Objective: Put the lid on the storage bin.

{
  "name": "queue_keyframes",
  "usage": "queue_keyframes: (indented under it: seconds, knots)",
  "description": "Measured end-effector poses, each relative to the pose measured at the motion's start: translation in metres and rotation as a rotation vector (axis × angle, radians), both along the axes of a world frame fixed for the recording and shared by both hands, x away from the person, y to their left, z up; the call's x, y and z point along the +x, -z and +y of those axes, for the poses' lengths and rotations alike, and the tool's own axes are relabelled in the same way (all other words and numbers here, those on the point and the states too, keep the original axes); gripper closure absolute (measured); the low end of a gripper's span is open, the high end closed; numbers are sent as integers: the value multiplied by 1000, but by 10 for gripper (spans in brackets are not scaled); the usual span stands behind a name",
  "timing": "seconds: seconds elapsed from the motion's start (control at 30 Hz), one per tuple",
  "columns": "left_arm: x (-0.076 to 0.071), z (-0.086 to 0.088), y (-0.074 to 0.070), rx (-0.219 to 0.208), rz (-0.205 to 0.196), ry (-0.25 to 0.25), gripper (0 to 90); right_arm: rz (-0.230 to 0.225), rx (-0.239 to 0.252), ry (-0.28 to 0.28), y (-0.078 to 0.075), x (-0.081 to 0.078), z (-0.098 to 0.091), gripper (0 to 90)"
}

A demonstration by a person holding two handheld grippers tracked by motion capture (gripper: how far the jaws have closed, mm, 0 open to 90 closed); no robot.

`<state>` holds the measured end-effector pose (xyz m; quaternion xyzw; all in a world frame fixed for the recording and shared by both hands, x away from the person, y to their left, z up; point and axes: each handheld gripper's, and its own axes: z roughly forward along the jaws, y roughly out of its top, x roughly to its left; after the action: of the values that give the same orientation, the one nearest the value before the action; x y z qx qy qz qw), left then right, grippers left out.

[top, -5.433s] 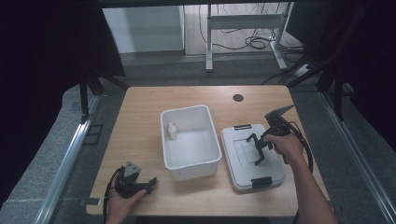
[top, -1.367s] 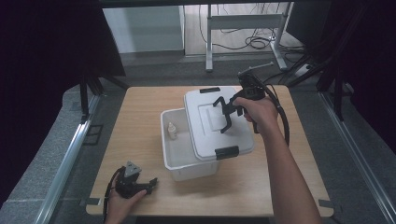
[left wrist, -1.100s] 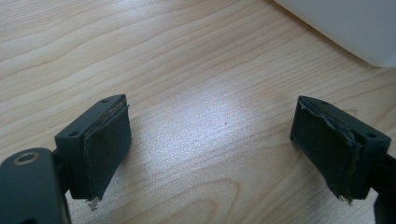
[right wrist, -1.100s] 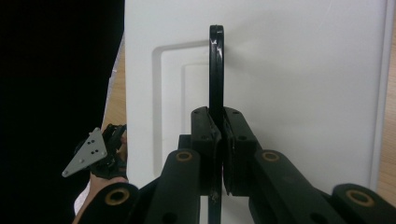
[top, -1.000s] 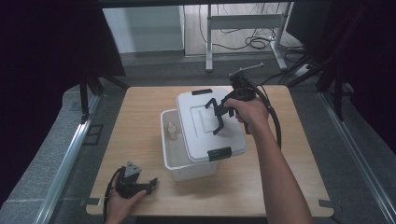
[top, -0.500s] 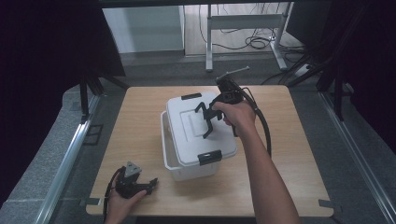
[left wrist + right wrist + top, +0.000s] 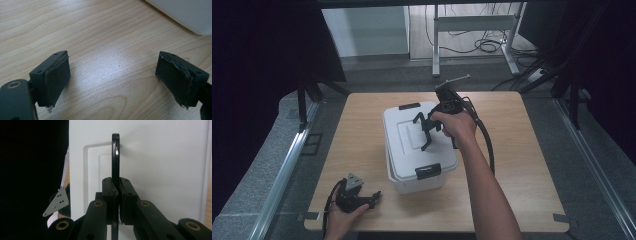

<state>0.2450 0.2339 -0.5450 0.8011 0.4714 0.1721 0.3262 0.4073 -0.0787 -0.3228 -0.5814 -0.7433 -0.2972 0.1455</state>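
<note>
A white storage bin [image 7: 412,186] stands in the middle of the wooden table [image 7: 522,165], and its white lid [image 7: 404,145] lies over the top of it. My right gripper [image 7: 428,131] is above the lid, shut on the lid's thin black handle [image 7: 115,155], which stands upright between the pads. The lid [image 7: 162,170] spreads out white behind the jaws. My left gripper [image 7: 358,196] rests on the table near the front left corner, open, with bare wood between its pads [image 7: 58,75]. A bottom corner of the bin [image 7: 185,12] lies just beyond it.
Black latches sit at the lid's front end [image 7: 428,171] and back end [image 7: 409,106]. The right gripper's cable [image 7: 487,145] loops over the table to the right of the bin. Bare table lies on both sides of the bin. The left gripper's grey plate [image 7: 56,203] shows past the lid's edge.
The right gripper has lifted the lid from the table's right side and carried it left over the bin, where it now covers the opening. The left gripper has not moved.
</note>
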Motion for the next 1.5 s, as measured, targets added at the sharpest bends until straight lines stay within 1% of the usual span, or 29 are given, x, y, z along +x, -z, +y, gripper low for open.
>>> queue_keyframes:
  seconds: [0.2, 0.37, 0.53, 0.73, 0.77, 0.9, 1.07, 1.2, 1.23, 1.3, 1.33, 1.43, 1.5]
  knots:
    - [0, 0, 0, 0, 0, 2, 124, 10, 3, 5, 4, 1, 3, 844]
    - [0, 0, 0, 1, 0, 3, 124, 19, 6, 25, 8, 2, 4, 844]
    - [0, 0, 0, 1, 0, 4, 124, 27, 8, 32, 11, 4, 7, 843]
    - [0, 0, 0, 1, 0, 5, 124, 39, 20, 40, 21, 7, 11, 842]
    - [0, 0, 0, 1, 0, 5, 124, 43, 22, 48, 23, 7, 12, 842]
    - [0, 0, 0, 0, 0, 7, 124, 46, 25, 67, 27, 9, 11, 842]
    - [0, 0, 0, 0, 0, 8, 124, 40, 34, 80, 29, 10, 11, 842]
    - [0, 0, 0, 1, 1, 9, 124, 52, 74, 102, 33, 9, 7, 840]
    - [0, 0, 0, 1, 1, 9, 124, 44, 71, 107, 34, 9, 7, 841]
    - [0, 0, 0, 1, 1, 9, 124, 48, 44, 116, 34, 8, 5, 841]
    - [0, 0, 0, 0, 1, 9, 124, 52, 42, 119, 36, 8, 4, 843]
    - [0, 0, 0, 1, 1, 9, 124, 54, 65, 131, 41, 8, 0, 844]
    - [0, 0, 0, 1, 1, 10, 124, 51, 69, 133, 41, 8, 0, 843]
